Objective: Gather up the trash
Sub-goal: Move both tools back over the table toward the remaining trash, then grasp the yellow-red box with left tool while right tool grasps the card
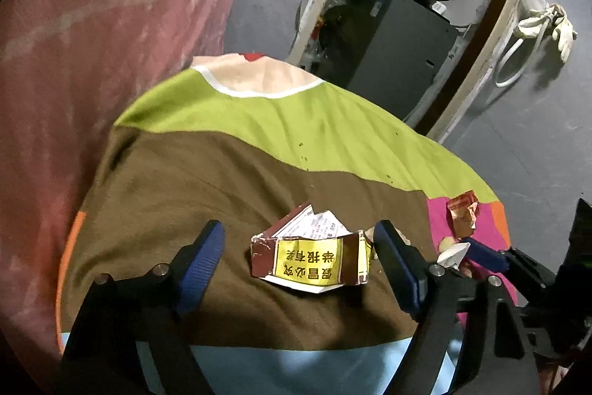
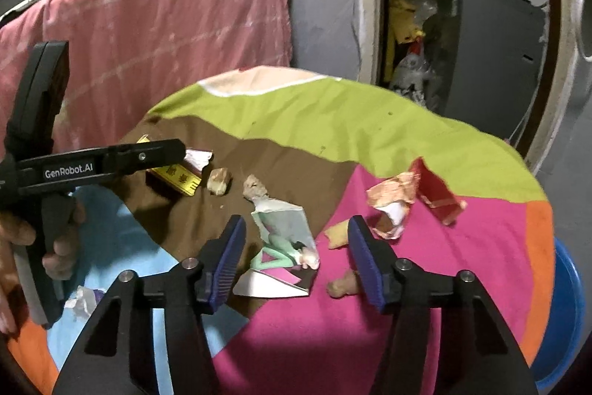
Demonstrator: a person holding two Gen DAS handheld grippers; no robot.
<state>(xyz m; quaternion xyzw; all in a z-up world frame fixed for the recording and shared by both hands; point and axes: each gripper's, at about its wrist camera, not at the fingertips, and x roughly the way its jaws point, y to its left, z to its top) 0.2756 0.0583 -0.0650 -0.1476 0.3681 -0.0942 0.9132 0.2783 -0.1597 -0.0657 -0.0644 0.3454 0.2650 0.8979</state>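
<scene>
- In the left wrist view the left gripper (image 1: 298, 256) fills the lower half of the frame, its blue-padded fingers (image 1: 201, 261) partly spread to either side of a crushed brown-and-yellow carton (image 1: 310, 256); a gap shows at each pad, so nothing is held.
- The carton lies at lower centre on the brown band of the cloth-covered tabletop (image 1: 185, 180), its long axis running left to right across the frame, torn open end with white paper pointing to the upper right.
- In the right wrist view the right gripper (image 2: 296, 260) is likewise partly spread, its pads either side of a folded white-and-green paper wrapper (image 2: 283, 248) without touching it.
- That wrapper sits at lower centre where the brown and pink patches meet, its long axis running from upper left to lower right, the wider folded end nearest the camera.
- Just beside the right pad lie a small yellowish scrap (image 2: 335, 234) and a tan lump (image 2: 342, 285).
- Further up, two tan crumbs (image 2: 219, 181) rest on the brown patch, and a crumpled red-and-orange wrapper (image 2: 392, 206) lies right of centre on the pink.
- At the left edge a hand (image 2: 55, 239) grips the other gripper's handle.
- At the back, a pink cloth (image 2: 166, 36) hangs at upper left and a dark doorway (image 2: 462, 24) opens at upper right.
</scene>
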